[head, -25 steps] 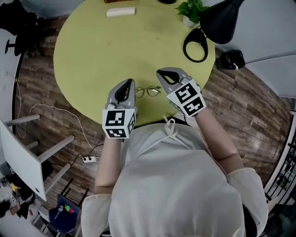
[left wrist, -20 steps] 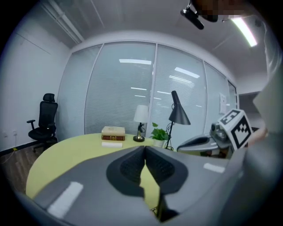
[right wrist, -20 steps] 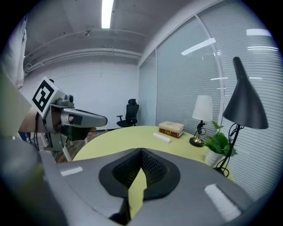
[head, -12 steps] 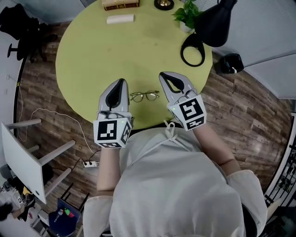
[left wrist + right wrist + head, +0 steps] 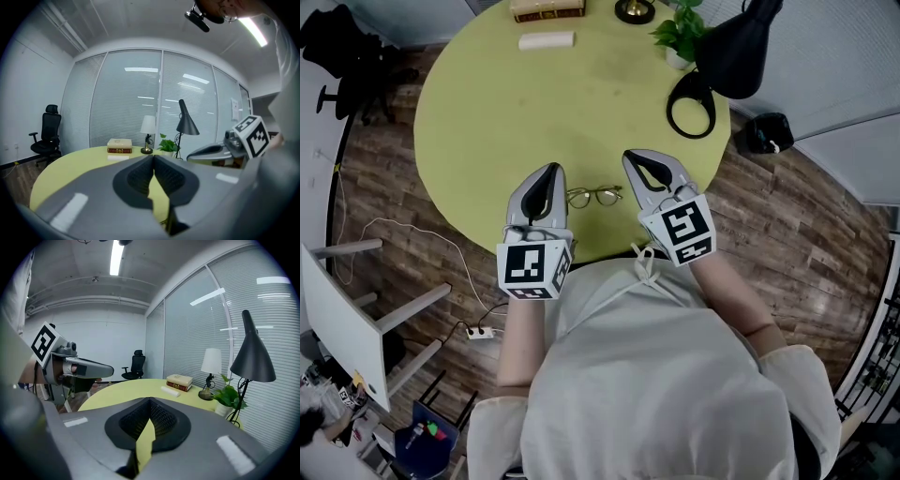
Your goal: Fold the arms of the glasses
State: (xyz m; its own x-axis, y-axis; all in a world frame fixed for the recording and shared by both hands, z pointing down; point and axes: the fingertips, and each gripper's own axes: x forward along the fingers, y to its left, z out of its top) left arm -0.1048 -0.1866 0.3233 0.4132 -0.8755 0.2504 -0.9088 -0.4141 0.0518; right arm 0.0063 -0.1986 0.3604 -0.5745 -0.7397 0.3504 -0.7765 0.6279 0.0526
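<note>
Thin-rimmed glasses (image 5: 593, 196) lie on the round yellow-green table (image 5: 487, 112), close to its near edge. No arm sticks out from the frame. My left gripper (image 5: 548, 172) hovers just left of them and my right gripper (image 5: 637, 157) just right, neither touching them. Both are shut with nothing between the pads. In the left gripper view the closed tips (image 5: 153, 157) point across the table, with the right gripper (image 5: 211, 151) alongside. In the right gripper view the closed tips (image 5: 150, 402) face the table's far side, and the left gripper (image 5: 89, 366) shows at the left. Neither gripper view shows the glasses.
At the table's far right stand a black desk lamp (image 5: 733, 42) with a ring base (image 5: 692, 98) and a potted plant (image 5: 682, 30). A book (image 5: 546, 9), a white bar (image 5: 547, 40) and a small lamp's foot (image 5: 635, 9) sit at the far edge. A cable and power strip (image 5: 480, 330) lie on the floor.
Both grippers have lifted and drawn a little away from the glasses, which stay flat on the table. Both stay shut.
</note>
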